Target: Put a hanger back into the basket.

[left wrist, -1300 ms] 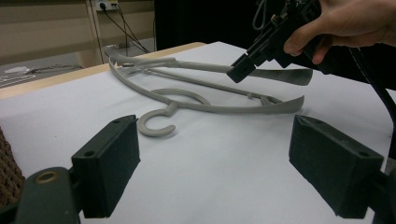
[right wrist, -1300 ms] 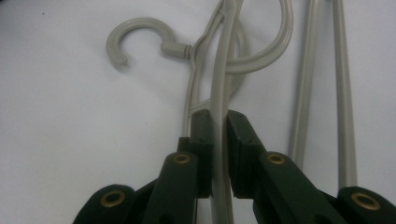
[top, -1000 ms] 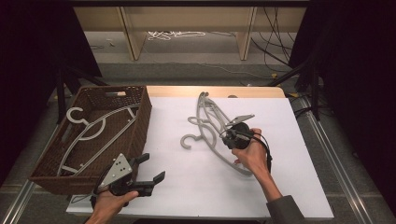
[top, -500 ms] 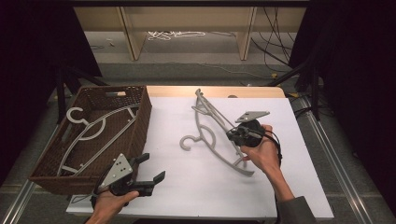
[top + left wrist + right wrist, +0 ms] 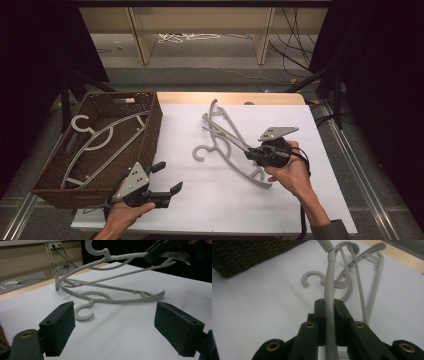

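At three o'clock on the bench, the right tongs clamp one grey hanger and have tilted it up off its twin since a second ago — probably basket-bound (basket at nine o'clock). Left tongs gape wide, empty.

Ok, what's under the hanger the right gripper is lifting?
Under the lifted hanger a second grey hanger lies on the white table. Where they cross, its far end is covered.
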Available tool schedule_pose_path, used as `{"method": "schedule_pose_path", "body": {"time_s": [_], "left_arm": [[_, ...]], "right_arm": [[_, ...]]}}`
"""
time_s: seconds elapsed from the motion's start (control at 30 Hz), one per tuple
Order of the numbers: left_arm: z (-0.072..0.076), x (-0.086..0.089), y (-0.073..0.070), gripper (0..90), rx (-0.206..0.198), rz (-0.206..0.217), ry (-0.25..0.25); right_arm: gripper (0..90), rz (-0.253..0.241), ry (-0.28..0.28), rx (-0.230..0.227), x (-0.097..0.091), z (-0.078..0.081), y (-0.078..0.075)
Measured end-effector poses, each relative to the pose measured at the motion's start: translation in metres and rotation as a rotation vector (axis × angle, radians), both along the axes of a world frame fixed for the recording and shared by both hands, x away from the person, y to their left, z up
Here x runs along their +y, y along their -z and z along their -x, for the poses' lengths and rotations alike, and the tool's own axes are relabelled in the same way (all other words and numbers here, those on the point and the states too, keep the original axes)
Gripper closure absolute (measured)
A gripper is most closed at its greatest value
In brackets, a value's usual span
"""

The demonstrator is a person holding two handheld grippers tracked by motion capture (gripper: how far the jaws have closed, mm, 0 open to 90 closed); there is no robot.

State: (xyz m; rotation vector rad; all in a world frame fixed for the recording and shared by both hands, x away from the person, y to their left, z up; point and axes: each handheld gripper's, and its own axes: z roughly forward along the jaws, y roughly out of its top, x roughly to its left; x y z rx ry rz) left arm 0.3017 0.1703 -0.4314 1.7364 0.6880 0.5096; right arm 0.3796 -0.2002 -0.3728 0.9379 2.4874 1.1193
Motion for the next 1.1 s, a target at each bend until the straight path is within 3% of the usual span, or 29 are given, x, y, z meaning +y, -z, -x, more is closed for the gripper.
{"method": "schedule_pose_path", "body": {"time_s": [0.07, 0.3, 0.4, 0.6, 0.67, 0.7, 0.83, 0.93, 1.0, 1.03, 1.07, 1.1], "left_arm": [[-0.003, -0.003, -0.004, 17.0, -0.005, -0.019, -0.003], [-0.021, -0.022, -0.022, 20.6, 0.018, -0.100, 0.006], [-0.033, -0.033, -0.027, 21.8, 0.038, -0.193, 0.039], [-0.053, -0.052, -0.031, 26.3, 0.070, -0.300, 0.102], [-0.059, -0.058, -0.031, 26.8, 0.068, -0.309, 0.112], [-0.064, -0.061, -0.032, 27.4, 0.059, -0.333, 0.122], [-0.071, -0.066, -0.032, 28.3, 0.053, -0.332, 0.130], [-0.079, -0.067, -0.032, 31.9, 0.035, -0.366, 0.163], [-0.083, -0.068, -0.031, 33.1, 0.040, -0.364, 0.174], [-0.085, -0.070, -0.030, 34.0, 0.036, -0.341, 0.174], [-0.086, -0.069, -0.031, 34.5, 0.032, -0.370, 0.184], [-0.086, -0.069, -0.030, 33.9, 0.037, -0.364, 0.180]], "right_arm": [[83.0, -0.020, -0.012, -0.018, -0.001, 0.004, -0.002], [83.0, -0.032, -0.076, -0.003, -0.005, 0.022, -0.007], [83.0, -0.034, -0.097, 0.005, -0.006, 0.030, -0.007], [83.0, -0.044, -0.131, 0.003, -0.009, 0.042, -0.010], [83.0, -0.047, -0.139, 0.003, -0.010, 0.045, -0.010], [83.0, -0.045, -0.143, 0.008, -0.009, 0.046, -0.010], [83.0, -0.049, -0.156, 0.014, -0.010, 0.049, -0.009], [83.0, -0.055, -0.169, 0.015, -0.010, 0.052, -0.009], [83.0, -0.055, -0.171, 0.017, -0.010, 0.054, -0.009], [82.9, -0.057, -0.179, 0.014, -0.009, 0.055, -0.010], [83.0, -0.054, -0.186, 0.018, -0.009, 0.055, -0.010], [82.9, -0.055, -0.189, 0.008, -0.008, 0.055, -0.010]]}}
